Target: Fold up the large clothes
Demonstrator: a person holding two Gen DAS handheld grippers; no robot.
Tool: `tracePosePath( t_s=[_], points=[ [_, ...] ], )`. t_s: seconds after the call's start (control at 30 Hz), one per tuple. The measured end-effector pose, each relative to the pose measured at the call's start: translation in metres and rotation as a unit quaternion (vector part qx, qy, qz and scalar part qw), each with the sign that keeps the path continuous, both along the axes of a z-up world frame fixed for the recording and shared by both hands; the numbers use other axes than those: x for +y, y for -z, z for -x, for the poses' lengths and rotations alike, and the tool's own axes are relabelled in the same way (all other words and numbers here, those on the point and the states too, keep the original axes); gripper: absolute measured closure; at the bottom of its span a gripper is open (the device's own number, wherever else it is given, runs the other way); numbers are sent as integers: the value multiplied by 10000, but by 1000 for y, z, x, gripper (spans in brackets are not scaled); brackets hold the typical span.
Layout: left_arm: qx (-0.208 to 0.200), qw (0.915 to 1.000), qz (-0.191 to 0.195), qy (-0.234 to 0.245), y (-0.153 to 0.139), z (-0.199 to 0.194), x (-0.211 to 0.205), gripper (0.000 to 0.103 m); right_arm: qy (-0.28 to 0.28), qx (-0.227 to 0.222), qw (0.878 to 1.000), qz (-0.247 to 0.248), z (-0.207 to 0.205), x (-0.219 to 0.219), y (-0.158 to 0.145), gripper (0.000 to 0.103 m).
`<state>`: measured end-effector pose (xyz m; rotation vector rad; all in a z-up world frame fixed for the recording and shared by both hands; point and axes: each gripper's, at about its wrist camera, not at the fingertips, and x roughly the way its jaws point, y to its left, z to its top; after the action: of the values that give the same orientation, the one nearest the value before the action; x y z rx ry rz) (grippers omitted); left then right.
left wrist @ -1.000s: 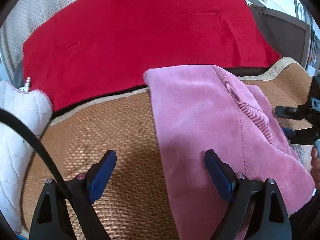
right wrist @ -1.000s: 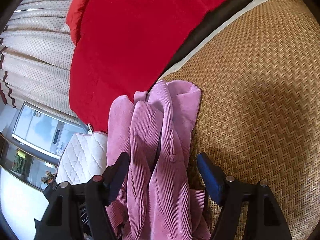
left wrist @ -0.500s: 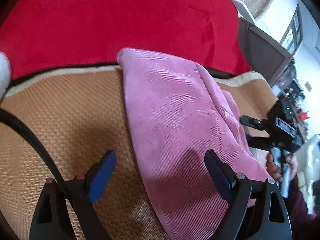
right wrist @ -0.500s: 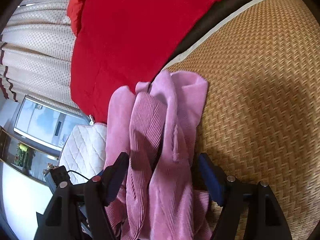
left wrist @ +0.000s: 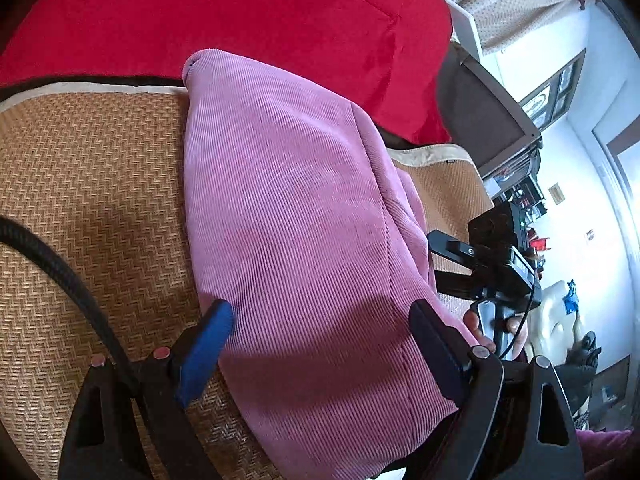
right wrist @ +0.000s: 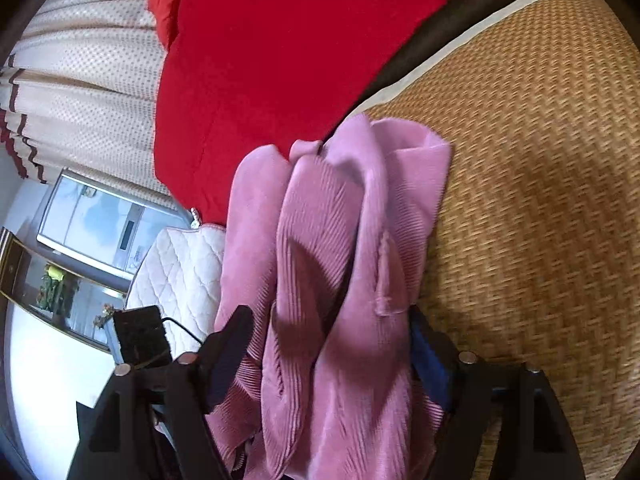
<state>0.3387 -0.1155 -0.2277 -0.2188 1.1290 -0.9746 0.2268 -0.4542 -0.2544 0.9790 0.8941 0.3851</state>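
A pink corduroy garment (left wrist: 288, 216) lies folded on the woven mat (left wrist: 92, 184). My left gripper (left wrist: 320, 336) is open, its blue-padded jaws straddling the garment's near end from above. In the right wrist view the same garment (right wrist: 340, 280) is bunched in thick folds between the jaws of my right gripper (right wrist: 332, 344), which is open. The right gripper also shows in the left wrist view (left wrist: 484, 264) at the garment's right edge, held by a hand.
A red blanket (left wrist: 240, 20) lies behind the garment. A white quilted cushion (right wrist: 180, 264) sits to the left on the mat (right wrist: 540, 160). Curtains (right wrist: 80, 80) hang behind. A black cable (left wrist: 60, 256) crosses the left view.
My left gripper has swung right and closer over the garment; the white cushion has left its view. My right gripper has moved slightly nearer the bunched folds.
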Motion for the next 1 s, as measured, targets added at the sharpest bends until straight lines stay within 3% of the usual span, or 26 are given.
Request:
tracePosePath(
  t_s=[0.07,0.2,0.27,0.33,0.47,0.53,0.57,0.67,0.77,0.8,0.87,0.9,0.93,1.0],
  points=[
    [76,9999,110,-58,1,-3,1,13,-6,-45,10000,-23,-5,5,-1,12],
    [310,9987,362,-163,3,-10,6,14,-66,-86,9998,137,-18,19,-4,11],
    [369,9980,454,-241,0,-7,11,21,-117,-126,9995,282,-20,26,-7,11],
    [307,9981,424,-321,-2,-8,14,47,-179,-172,9982,553,-23,34,-11,12],
    [251,9974,507,-439,-4,-9,16,75,-242,-308,9928,1134,-24,52,-22,20],
    [307,9959,793,-297,-8,-9,14,101,-219,-353,9912,1253,-23,54,-23,24],
    [375,9951,907,-138,-9,-8,11,101,-208,-373,9902,1328,-23,56,-25,27],
    [172,9989,343,-271,-9,-3,6,101,-184,-357,9883,1471,-20,60,-27,30],
    [506,9967,469,-428,-7,-10,20,97,-174,-299,9896,1394,-20,56,-21,30],
    [456,9966,415,-552,-9,-12,28,91,-186,-306,9900,1367,-21,55,-21,30],
    [297,9956,127,-878,-10,-15,45,56,-198,-307,9907,1308,-20,54,-19,31],
    [309,9944,39,-1007,-9,-16,52,27,-200,-296,9913,1264,-21,53,-18,31],
    [379,9937,37,-1050,-5,-17,56,21,-199,-296,9917,1239,-20,53,-17,30],
    [631,9931,31,-990,4,-19,61,21,-202,-294,9924,1180,-22,50,-14,30]
  ],
)
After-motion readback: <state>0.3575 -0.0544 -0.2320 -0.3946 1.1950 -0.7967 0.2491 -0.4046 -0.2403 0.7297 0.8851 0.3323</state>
